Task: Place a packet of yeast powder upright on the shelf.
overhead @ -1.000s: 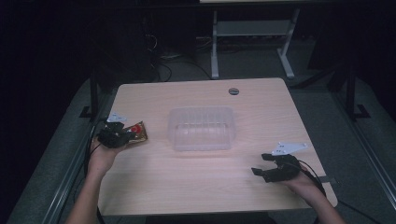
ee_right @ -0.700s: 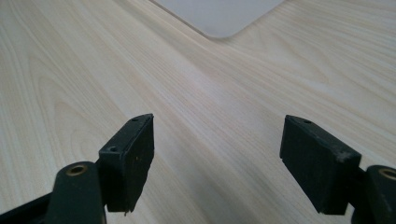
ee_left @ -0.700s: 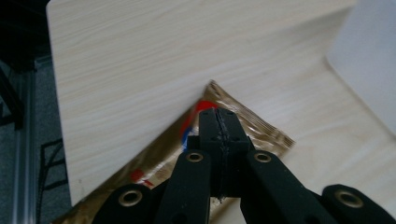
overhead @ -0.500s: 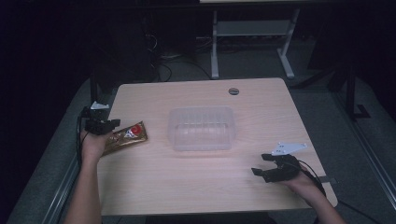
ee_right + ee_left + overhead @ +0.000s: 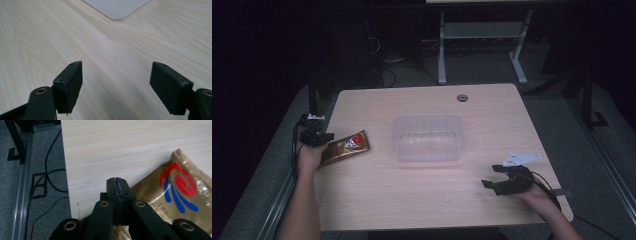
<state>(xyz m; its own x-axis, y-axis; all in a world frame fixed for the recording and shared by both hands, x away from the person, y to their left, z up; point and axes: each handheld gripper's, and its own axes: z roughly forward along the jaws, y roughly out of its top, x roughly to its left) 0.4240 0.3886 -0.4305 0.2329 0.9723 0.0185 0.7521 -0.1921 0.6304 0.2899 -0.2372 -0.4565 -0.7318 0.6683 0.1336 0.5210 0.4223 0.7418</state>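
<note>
A: so where's the gold packet [image 5: 346, 147] sitting? left edge of the table [image 5: 422, 200], near the corner; the clear plastic tub [image 5: 428, 137] is in the middle, well apart from it.

B: yep; left gripper [image 5: 116, 185] has its jaws pressed together, and the packet's edge seems pinched in them lower down, though it's hard to be sure; right gripper [image 5: 116, 85] is spread wide over bare wood near the front right, holding nothing.
</note>
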